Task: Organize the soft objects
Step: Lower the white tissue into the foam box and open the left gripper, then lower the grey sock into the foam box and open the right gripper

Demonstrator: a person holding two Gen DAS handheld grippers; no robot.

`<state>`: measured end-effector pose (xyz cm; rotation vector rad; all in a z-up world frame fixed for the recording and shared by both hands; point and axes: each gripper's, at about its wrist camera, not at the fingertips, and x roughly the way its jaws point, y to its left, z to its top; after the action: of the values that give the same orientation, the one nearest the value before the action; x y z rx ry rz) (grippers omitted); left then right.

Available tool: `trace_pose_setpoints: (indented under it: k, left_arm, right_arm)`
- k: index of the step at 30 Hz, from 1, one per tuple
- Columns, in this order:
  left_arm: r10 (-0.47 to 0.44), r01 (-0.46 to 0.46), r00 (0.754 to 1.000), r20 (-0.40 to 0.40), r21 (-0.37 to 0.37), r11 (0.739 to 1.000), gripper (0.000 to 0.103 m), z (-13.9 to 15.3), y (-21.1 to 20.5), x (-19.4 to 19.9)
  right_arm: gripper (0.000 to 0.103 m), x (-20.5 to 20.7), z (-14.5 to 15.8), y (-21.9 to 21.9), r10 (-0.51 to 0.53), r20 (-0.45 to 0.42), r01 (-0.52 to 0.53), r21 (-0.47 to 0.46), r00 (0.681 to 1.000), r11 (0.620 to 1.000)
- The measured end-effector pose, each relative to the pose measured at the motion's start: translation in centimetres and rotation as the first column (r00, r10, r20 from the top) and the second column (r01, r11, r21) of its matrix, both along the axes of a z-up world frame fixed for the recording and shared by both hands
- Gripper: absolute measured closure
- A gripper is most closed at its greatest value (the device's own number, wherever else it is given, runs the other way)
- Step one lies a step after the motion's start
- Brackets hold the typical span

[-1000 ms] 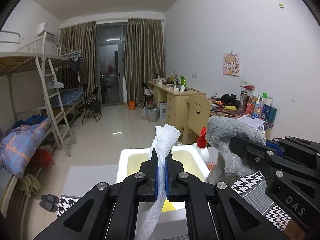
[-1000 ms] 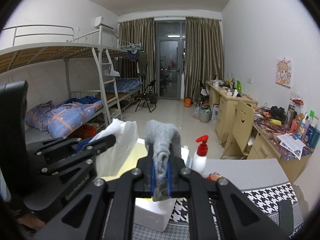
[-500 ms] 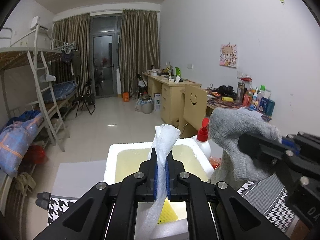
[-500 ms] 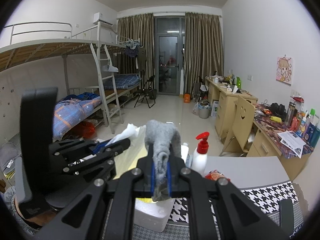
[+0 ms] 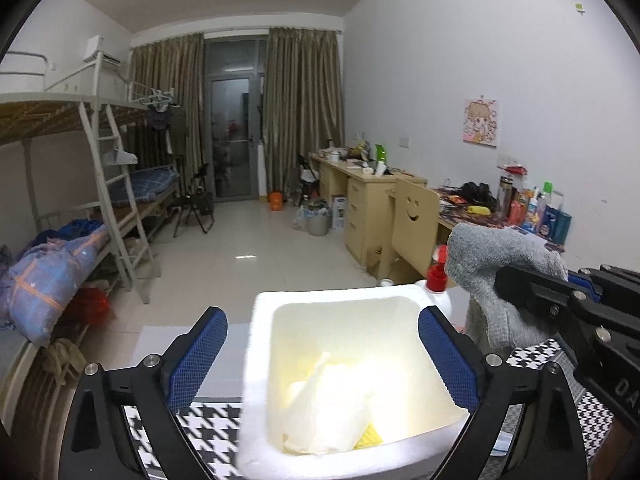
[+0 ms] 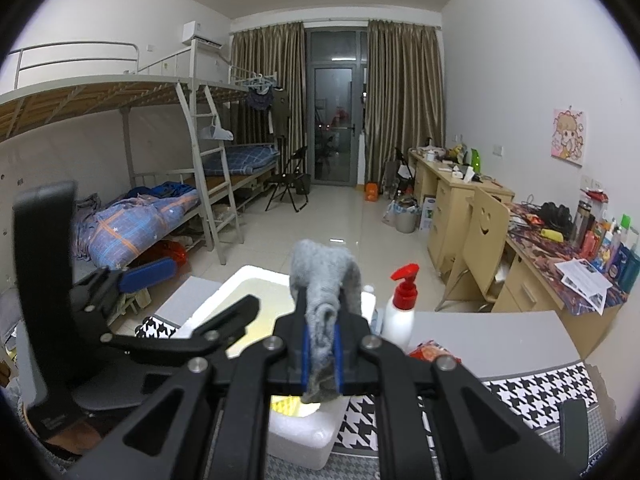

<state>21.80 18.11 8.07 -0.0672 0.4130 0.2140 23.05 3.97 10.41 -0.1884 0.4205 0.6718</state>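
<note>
The white foam box (image 5: 256, 360), thick-walled with a yellowish inside, is taken as the landmark. Inside it, on the floor of the box, a crumpled white foam-wrap sheet (image 5: 328, 412) is seen lying loose over a yellow ridged sponge (image 5: 370, 438). Above the box the left gripper (image 5: 322, 356) is held with its blue meshed pads spread wide to either side of the rim; its jaws have just been opening, and nothing is left between them.

Just right of the box, the right gripper (image 6: 320, 354) is clenched on a grey knitted sock (image 6: 322, 276), which is pinched at a folded middle part so that one end flops over the pads and the other hangs beneath them. The sock is judged light, limp and fuzzy, unlikely to slip from the meshed pads, and in no danger of breaking; a pinch on any bunched fold should serve, since no stiff edge is offered. The wrap sheet is judged lighter still, springy and thin.

Beyond the box a white pump bottle with a red head (image 6: 400, 308) is stood on the grey table (image 6: 500, 340), close to the box's far right corner. A black-and-white houndstooth cloth (image 6: 536, 396) is spread beneath the box.
</note>
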Motion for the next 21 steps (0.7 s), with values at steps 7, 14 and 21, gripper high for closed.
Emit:
trace_pose_setpoints:
  k: [7, 14, 21]
  left_arm:
    - [0.05, -0.051, 0.998, 0.028, 0.028, 0.998, 0.001, 0.5, 0.4, -2.2]
    - [0.096, -0.098, 0.994, 0.041, 0.034, 0.995, 0.001, 0.3, 1.3, -4.4]
    - [0.143, -0.145, 0.989, 0.043, 0.055, 0.988, 0.001, -0.1, 2.0, -6.0]
  right_arm:
    - [0.091, 0.1, 0.3, 1.2, 0.019, -0.003, -0.019, -0.003, 1.0, 1.0]
    - [0.091, 0.7, -0.3, 2.8, 0.031, -0.027, -0.032, -0.021, 0.999, 0.999]
    - [0.091, 1.9, -1.3, 3.9, 0.02, -0.074, -0.022, -0.033, 0.997, 0.999]
